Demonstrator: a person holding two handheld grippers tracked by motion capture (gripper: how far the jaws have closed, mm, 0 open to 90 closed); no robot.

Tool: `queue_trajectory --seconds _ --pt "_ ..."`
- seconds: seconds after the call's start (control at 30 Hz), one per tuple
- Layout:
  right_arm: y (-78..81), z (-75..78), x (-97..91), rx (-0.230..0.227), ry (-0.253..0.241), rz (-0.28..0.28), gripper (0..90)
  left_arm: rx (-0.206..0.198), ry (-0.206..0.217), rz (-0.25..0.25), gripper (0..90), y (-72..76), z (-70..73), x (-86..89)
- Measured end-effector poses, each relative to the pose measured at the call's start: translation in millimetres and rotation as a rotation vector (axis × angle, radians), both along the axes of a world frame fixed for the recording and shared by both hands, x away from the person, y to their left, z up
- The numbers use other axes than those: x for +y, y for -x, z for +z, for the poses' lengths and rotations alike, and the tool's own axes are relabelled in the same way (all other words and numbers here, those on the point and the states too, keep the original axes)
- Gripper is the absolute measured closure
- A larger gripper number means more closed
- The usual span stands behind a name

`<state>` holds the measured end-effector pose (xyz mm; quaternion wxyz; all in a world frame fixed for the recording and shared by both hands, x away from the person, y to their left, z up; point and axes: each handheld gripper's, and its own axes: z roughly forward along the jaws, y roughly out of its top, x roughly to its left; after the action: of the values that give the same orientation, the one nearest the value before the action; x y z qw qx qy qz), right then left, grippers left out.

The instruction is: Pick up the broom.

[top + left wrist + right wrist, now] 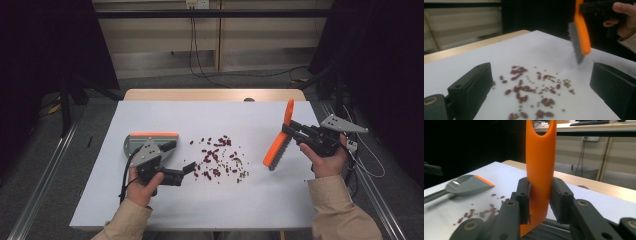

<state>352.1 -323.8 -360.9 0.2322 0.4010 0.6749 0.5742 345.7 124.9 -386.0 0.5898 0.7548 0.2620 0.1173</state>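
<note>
Bright tabletop, dark surroundings, soft close-up blur

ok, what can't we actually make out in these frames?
- Dustpan, high view: the left tool and hand cover its near part, handle included.
- Brush, right gripper view: bristles cut off by the bottom edge, behind the right tool.
- Beans, left gripper view: blurred; kinds unclear.

- A white table top (165, 200) lies over a wooden table (210, 94).
- Black cables (196, 55) hang from a wall socket (196, 4) down to the grey floor (45, 155).
- A far desk (599, 126) carries a keyboard (589, 123).
- Metal rails (42, 175) run beside the table.
</note>
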Motion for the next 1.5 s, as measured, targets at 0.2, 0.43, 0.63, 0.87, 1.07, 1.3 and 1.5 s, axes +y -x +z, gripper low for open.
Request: queue_trajectory --seconds 0.2,0.43,0.63,0.87,1.07,1.3,1.5 --pt "-10.8 11.0 31.8 -0.023 -0.013 0.055 70.6 0.059 -0.037 -0.093 9.9 -15.8 -4.3 -58.9" --pt "-22.3 15.5 65.3 -0.026 -0.012 0.111 70.6 0.143 -0.079 -0.123 19.0 -26.5 -14.6 -114.8" --pt "-30.1 14.9 97.9 -0.011 -0.005 0.155 70.4 0.146 -0.094 -0.089 67.6 -31.2 -20.4 -123.0" --pt "-33.9 13.8 109.9 0.008 -0.008 0.155 69.0 0.143 -0.115 -0.004 70.2 -29.9 -19.1 -109.1" --pt "-33.1 11.1 121.4 -0.015 0.024 0.099 44.9 0.135 -0.102 0.041 70.6 -29.8 -17.9 -103.0" --pt "-28.9 5.4 128.9 0.004 0.019 0.034 23.7 0.110 -0.085 0.102 70.8 -31.6 -16.3 -92.6" --pt "-26.0 -0.1 132.9 0.064 -0.032 0.020 23.1 0.098 -0.081 0.147 70.9 -32.1 -18.1 -88.0"
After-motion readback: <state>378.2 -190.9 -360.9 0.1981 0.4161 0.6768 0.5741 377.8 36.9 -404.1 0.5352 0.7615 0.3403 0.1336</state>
